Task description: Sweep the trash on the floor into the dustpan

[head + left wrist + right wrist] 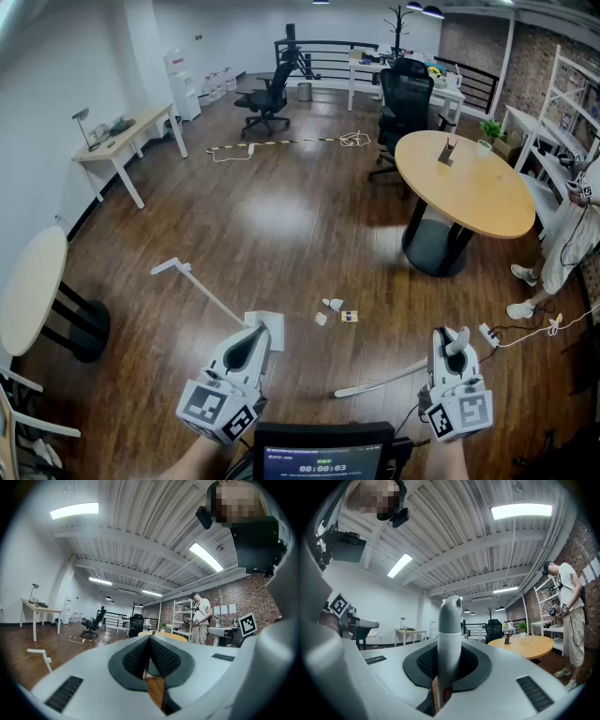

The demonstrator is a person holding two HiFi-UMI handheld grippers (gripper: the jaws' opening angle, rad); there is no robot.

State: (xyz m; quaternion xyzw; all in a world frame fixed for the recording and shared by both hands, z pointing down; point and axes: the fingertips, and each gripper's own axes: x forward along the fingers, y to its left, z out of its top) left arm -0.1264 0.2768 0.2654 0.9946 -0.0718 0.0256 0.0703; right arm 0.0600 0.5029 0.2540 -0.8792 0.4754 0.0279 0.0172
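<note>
A white dustpan [269, 324] lies on the wood floor, its long handle [197, 286] running up and to the left. My left gripper [251, 343] hovers just beside the pan. Its jaws are shut and nothing shows between them in the left gripper view [149, 640]. Three small scraps of trash [334, 305] lie on the floor right of the pan. My right gripper [454, 349] is shut on the grey broom handle [450, 620]. The handle's top sticks up between the jaws, and the broom stick [380, 380] slants down to the left.
A round wooden table [473, 192] on a black base stands at the right, with a person [567, 248] beyond it. A power strip and cable [489, 334] lie near my right gripper. A small round table [28, 291] is at the left, and office chairs [267, 98] are farther back.
</note>
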